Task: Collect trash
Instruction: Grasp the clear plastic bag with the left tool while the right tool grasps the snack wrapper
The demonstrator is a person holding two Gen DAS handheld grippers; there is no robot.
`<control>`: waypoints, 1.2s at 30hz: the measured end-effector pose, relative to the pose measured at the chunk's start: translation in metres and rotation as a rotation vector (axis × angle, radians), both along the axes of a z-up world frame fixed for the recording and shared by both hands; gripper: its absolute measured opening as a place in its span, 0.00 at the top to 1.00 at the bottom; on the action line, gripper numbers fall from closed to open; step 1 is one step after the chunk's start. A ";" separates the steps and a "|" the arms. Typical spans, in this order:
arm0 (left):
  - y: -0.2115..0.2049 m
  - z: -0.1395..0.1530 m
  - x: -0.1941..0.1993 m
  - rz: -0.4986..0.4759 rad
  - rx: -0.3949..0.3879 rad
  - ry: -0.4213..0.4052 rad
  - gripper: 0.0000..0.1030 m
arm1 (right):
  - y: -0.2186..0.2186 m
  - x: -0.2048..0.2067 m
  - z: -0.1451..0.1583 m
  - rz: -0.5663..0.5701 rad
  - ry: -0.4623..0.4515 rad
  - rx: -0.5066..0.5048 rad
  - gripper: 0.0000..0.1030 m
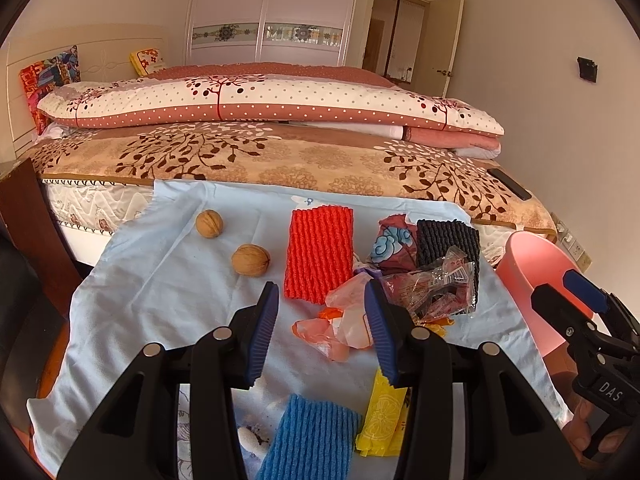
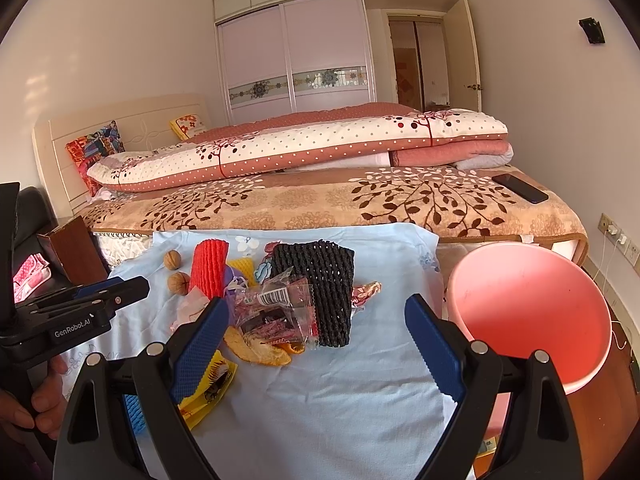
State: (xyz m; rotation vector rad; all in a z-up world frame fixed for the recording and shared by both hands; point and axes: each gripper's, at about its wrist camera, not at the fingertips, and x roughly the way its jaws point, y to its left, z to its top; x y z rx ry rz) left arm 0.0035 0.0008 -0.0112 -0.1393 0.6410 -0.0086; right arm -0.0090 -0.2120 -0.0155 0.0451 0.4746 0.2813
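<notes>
Trash lies on a light blue cloth [image 1: 160, 280]: a red foam net [image 1: 318, 254], a black foam net [image 1: 448, 244], a clear crinkled wrapper [image 1: 432, 288], a pale orange plastic scrap [image 1: 340, 328], a blue foam net [image 1: 312, 436] and a yellow packet [image 1: 382, 412]. My left gripper [image 1: 322, 332] is open just above the orange plastic scrap. My right gripper [image 2: 320, 344] is open, low over the cloth, near the black foam net [image 2: 328, 284] and clear wrapper [image 2: 276, 308]. A pink bin [image 2: 532, 312] stands at the right.
Two walnuts [image 1: 210, 223] [image 1: 251, 260] rest on the cloth's left part. Behind the table is a bed [image 1: 280, 156] with folded quilts and a black phone [image 2: 520, 188]. A dark wooden piece [image 1: 28, 216] stands at the left. A hand [image 2: 44, 404] holds the left gripper.
</notes>
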 end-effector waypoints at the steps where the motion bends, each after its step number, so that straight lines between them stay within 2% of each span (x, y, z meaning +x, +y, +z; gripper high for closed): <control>1: 0.000 0.000 0.000 -0.005 -0.008 -0.001 0.56 | 0.000 0.000 0.000 0.000 0.000 -0.001 0.14; 7: 0.000 -0.002 -0.001 -0.041 -0.035 -0.010 0.56 | 0.001 0.002 -0.004 -0.001 0.012 0.001 0.14; 12: -0.005 -0.008 0.003 -0.085 -0.046 0.014 0.56 | 0.001 0.005 -0.006 0.001 0.025 0.005 0.14; 19: -0.016 -0.017 0.016 -0.124 -0.002 0.039 0.56 | 0.001 0.007 -0.009 0.016 0.045 0.007 0.14; 29: -0.013 -0.033 0.035 -0.137 -0.024 0.085 0.56 | -0.003 0.016 -0.017 0.026 0.089 0.023 0.14; 31: -0.012 -0.035 0.038 -0.143 -0.034 0.092 0.70 | -0.002 0.018 -0.018 0.031 0.097 0.024 0.14; 33: -0.011 -0.037 0.038 -0.150 -0.054 0.093 0.74 | 0.000 0.020 -0.020 0.037 0.104 0.023 0.14; 36: -0.011 -0.036 0.038 -0.158 -0.059 0.090 0.75 | 0.004 0.022 -0.021 0.050 0.114 0.020 0.15</control>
